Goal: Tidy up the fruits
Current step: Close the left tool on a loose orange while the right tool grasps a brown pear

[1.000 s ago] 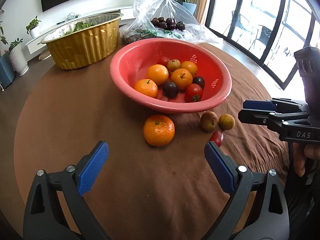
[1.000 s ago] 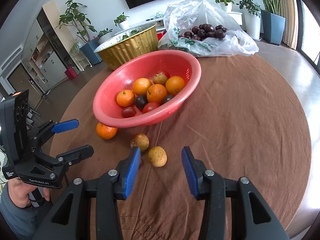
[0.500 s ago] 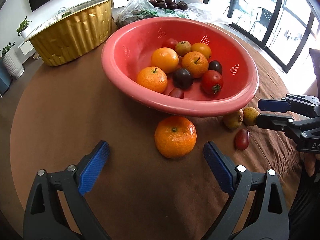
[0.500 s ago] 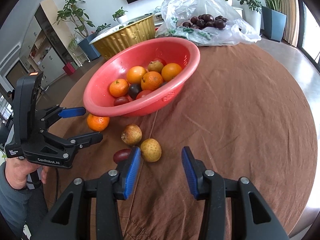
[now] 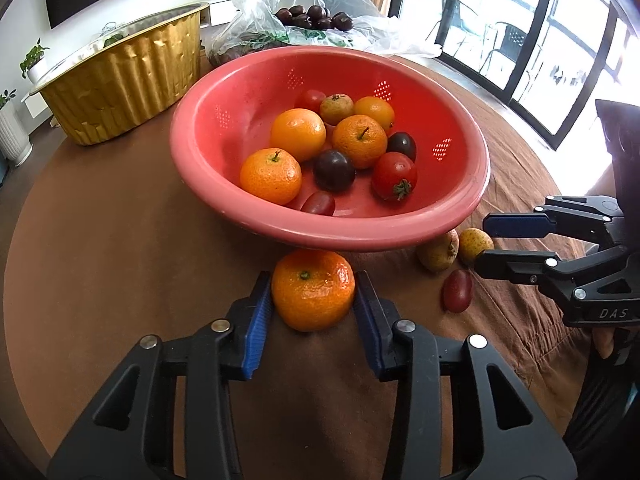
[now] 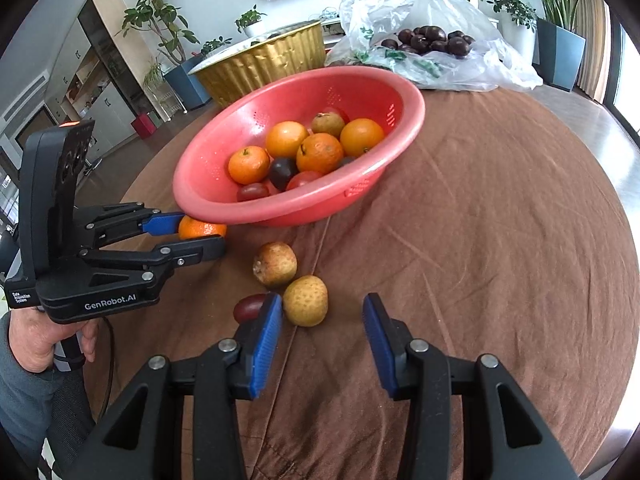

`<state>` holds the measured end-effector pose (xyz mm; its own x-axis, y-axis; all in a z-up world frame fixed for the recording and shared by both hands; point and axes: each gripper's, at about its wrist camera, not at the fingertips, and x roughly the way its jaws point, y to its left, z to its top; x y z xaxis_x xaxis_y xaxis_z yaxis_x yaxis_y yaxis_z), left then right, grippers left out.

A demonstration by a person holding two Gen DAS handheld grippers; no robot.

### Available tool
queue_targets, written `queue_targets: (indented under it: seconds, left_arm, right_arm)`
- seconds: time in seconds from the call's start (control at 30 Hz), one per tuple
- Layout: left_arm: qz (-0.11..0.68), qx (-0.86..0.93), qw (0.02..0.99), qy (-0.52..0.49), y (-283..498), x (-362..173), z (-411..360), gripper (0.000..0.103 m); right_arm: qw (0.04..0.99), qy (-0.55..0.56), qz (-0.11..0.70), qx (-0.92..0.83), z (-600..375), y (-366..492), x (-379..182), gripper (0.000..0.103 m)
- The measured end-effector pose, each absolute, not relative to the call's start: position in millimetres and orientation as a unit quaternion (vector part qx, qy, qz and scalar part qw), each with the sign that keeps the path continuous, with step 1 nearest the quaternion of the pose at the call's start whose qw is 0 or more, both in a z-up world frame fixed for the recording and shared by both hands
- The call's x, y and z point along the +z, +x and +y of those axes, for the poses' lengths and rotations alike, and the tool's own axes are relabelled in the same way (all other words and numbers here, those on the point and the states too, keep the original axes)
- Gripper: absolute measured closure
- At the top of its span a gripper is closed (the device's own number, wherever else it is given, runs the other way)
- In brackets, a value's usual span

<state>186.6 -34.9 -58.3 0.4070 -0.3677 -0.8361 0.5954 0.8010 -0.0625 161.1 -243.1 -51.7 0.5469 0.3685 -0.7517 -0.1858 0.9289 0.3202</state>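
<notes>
A red colander point(image 5: 460, 216) point(image 6: 408, 92) holds several oranges, tomatoes and dark plums. My left gripper point(image 5: 314, 292) point(image 6: 200, 234) is shut on a loose orange point(image 5: 313, 289) point(image 6: 196, 228) that rests on the brown cloth just under the colander's rim. My right gripper point(image 6: 322, 320) point(image 5: 486, 244) is open, low over the cloth, with a yellow-brown fruit point(image 6: 306, 300) point(image 5: 475, 242) just ahead between its fingers. A browner fruit point(image 6: 275, 263) point(image 5: 438, 254) and a small red tomato point(image 6: 249, 307) point(image 5: 457, 290) lie beside it.
A gold foil tub point(image 5: 120, 76) point(image 6: 264, 60) stands behind the colander at the left. A clear plastic bag point(image 5: 320, 12) point(image 6: 424, 36) of dark fruit lies at the back. The round table's edge point(image 6: 616, 208) curves off to the right.
My left gripper moved forward and closed its fingers on the loose orange. My right gripper moved closer to the yellow-brown fruit and stayed open.
</notes>
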Motion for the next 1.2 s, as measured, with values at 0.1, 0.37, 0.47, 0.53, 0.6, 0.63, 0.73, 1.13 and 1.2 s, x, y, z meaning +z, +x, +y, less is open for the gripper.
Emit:
queue_targets:
  seconds: [0.1,0.37,0.47,0.53,0.6,0.63,0.73,1.13,1.2]
  left_arm:
    - [0.460,-0.292,0.830,0.116,185,-58,-32,0.066]
    - [0.460,-0.289,0.835,0.091,173,-54,-18,0.066]
    - [0.457,-0.289,0.837,0.086,169,-51,-16,0.066]
    - [0.455,-0.288,0.839,0.082,165,-51,-15,0.066]
    - [0.456,-0.288,0.839,0.080,164,-51,-14,0.066]
    - [0.456,-0.288,0.839,0.080,163,-51,-15,0.066]
    - [0.456,-0.288,0.838,0.080,163,-52,-15,0.066]
    - [0.454,-0.285,0.841,0.075,163,-53,-12,0.066]
    - [0.451,-0.285,0.843,0.073,163,-51,-11,0.066]
  right_arm:
    - [0.874,0.100,0.447,0.163,-241,161,-51,0.057]
    - [0.872,0.096,0.450,0.167,-236,166,-52,0.061]
    - [0.872,0.095,0.450,0.168,-236,167,-52,0.064]
    - [0.872,0.093,0.450,0.170,-235,167,-52,0.066]
    - [0.872,0.092,0.450,0.170,-234,167,-52,0.068]
    - [0.872,0.091,0.450,0.170,-234,168,-52,0.069]
    - [0.872,0.091,0.450,0.170,-234,168,-52,0.076]
    - [0.872,0.094,0.450,0.172,-236,167,-52,0.077]
    - [0.873,0.090,0.448,0.171,-235,166,-50,0.077]
